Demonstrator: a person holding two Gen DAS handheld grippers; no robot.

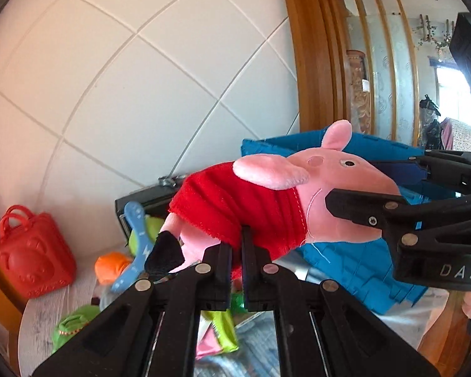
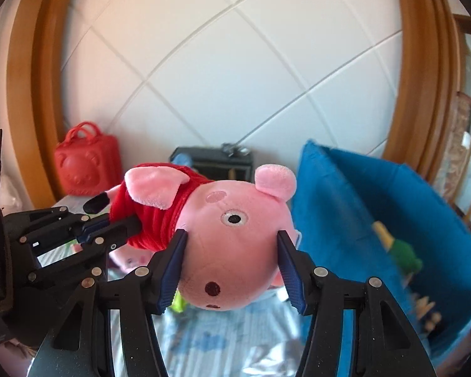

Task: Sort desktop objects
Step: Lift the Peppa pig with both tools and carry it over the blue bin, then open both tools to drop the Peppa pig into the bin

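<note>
Two tools are clamped on one soft toy, a pink plush pig [image 1: 298, 194] in a red dress, which is held in the air above the desk [image 1: 47, 308] and just in front of a blue crate [image 1: 354, 270]. The left tool [image 1: 235, 245] is pinched fully closed on the hem of the red dress, so only a thin fold of cloth is caught between its pads. The right tool [image 2: 232, 267] is closed around the pig's head, its blue-lined fingers [image 2: 172, 267] pressed into the soft sides of the snout. A grip at each end is probably used because the limp body would otherwise sag or swing from a single pinch. Toys are seen inside the blue crate in the right wrist view, so it is judged to be the place meant for the pig. Below, other items are left on the desk: a red bag [image 1: 31, 251] by the wall, an orange toy [image 1: 110, 267], a green toy [image 1: 72, 326] and a blue toy [image 1: 135, 245], near a dark box [image 1: 144, 201].
</note>
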